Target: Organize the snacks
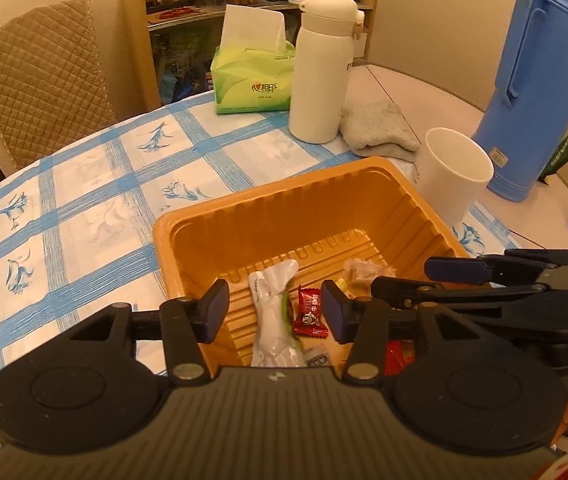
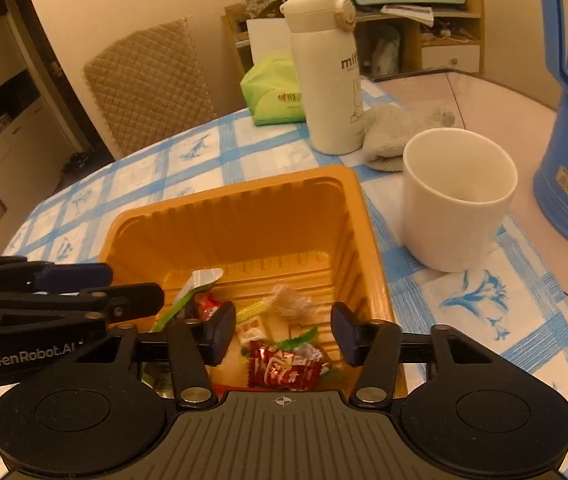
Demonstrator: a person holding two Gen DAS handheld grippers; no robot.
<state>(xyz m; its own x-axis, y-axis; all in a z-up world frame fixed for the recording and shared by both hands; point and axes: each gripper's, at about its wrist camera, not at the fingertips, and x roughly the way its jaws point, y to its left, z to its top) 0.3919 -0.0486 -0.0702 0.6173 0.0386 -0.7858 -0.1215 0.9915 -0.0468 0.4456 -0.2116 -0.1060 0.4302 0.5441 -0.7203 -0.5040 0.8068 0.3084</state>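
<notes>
The snacks are lying together in the orange tray [image 1: 188, 240] on the tabletop [image 1: 84, 184] — collected there so nothing is scattering. The left tool [image 1: 276, 312] is hovering half open over the white packet [image 1: 274, 316], gripping nothing. The right tool [image 2: 282, 332] is also standing half open and empty, above the red candy wrappers [image 2: 284, 372] in the tray.

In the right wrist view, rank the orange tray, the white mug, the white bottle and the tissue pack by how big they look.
1. Orange tray
2. White mug and white bottle: too alike to rank, and the mug is nearer the camera
3. Tissue pack, partly hidden behind the bottle
</notes>
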